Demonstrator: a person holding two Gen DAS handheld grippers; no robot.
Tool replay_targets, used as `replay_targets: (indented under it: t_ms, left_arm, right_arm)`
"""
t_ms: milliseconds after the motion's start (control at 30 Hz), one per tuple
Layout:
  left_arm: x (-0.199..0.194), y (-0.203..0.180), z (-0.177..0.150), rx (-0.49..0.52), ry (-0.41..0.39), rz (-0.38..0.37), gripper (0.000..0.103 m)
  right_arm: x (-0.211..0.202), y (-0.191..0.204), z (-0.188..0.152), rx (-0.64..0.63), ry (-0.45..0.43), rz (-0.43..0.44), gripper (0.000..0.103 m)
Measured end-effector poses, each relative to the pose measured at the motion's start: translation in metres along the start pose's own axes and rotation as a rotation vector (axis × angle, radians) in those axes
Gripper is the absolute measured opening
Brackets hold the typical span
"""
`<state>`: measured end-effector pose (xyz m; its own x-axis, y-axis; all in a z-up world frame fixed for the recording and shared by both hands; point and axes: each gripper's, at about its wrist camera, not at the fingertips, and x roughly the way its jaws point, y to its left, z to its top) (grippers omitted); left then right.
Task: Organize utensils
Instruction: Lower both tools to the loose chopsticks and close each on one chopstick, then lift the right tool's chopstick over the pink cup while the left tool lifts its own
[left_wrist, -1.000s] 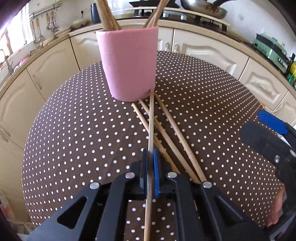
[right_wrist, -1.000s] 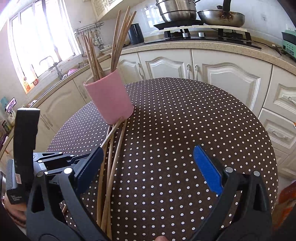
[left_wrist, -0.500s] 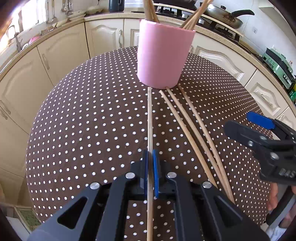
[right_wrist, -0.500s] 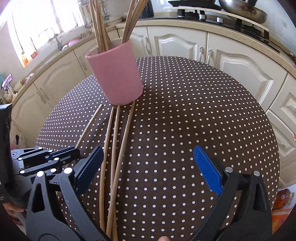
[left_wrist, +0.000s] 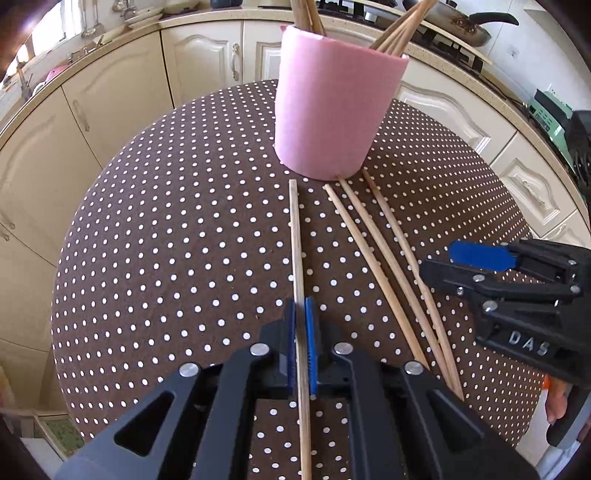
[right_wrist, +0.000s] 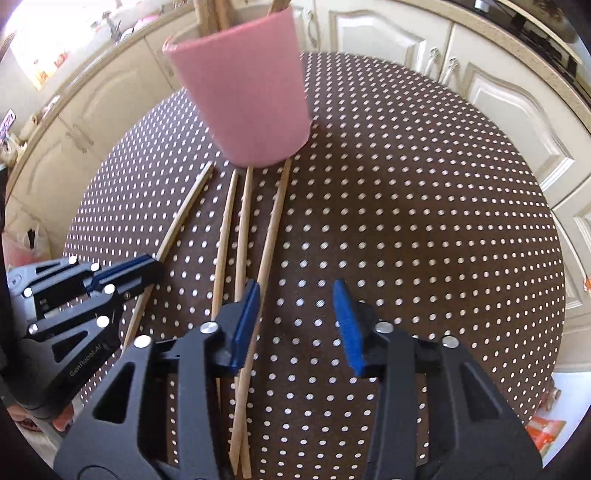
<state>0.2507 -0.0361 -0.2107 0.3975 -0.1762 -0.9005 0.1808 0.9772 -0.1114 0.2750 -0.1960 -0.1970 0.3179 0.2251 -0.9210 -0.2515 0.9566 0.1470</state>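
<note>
My left gripper (left_wrist: 301, 343) is clamped on one chopstick (left_wrist: 295, 236), its far tip just short of the pink cup (left_wrist: 336, 110). My right gripper (right_wrist: 295, 325) has just been closing, jaws still apart over the dotted table (right_wrist: 424, 221), the rightmost of three loose chopsticks (right_wrist: 240, 229) between its pads.

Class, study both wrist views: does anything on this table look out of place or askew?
Yes. Three chopsticks lie loose on the dotted tablecloth, fanned out from the pink holder, where the others stand upright. A fourth chopstick is clamped in the left gripper.
</note>
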Motion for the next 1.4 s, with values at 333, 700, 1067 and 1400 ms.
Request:
replay_targets:
  t_ms: [333, 700, 1067, 1400]
  left_arm:
    - [0.011, -0.001, 0.016, -0.004, 0.04, -0.033, 0.006]
    - [0.014, 0.0, 0.02, 0.003, 0.034, -0.037, 0.006]
    - [-0.004, 0.013, -0.001, -0.029, -0.079, -0.125, 0.005]
    - [-0.065, -0.008, -0.007, 0.02, -0.298, -0.188, 0.005]
  right_arm:
    - [0.016, 0.031, 0.02, -0.063, 0.083, -0.094, 0.025]
    - [0.022, 0.027, 0.036, -0.061, 0.132, -0.104, 0.006]
    - [-0.01, -0.016, -0.009, 0.013, -0.002, 0.01, 0.006]
    - [-0.084, -0.03, -0.034, 0.041, -0.249, 0.174, 0.006]
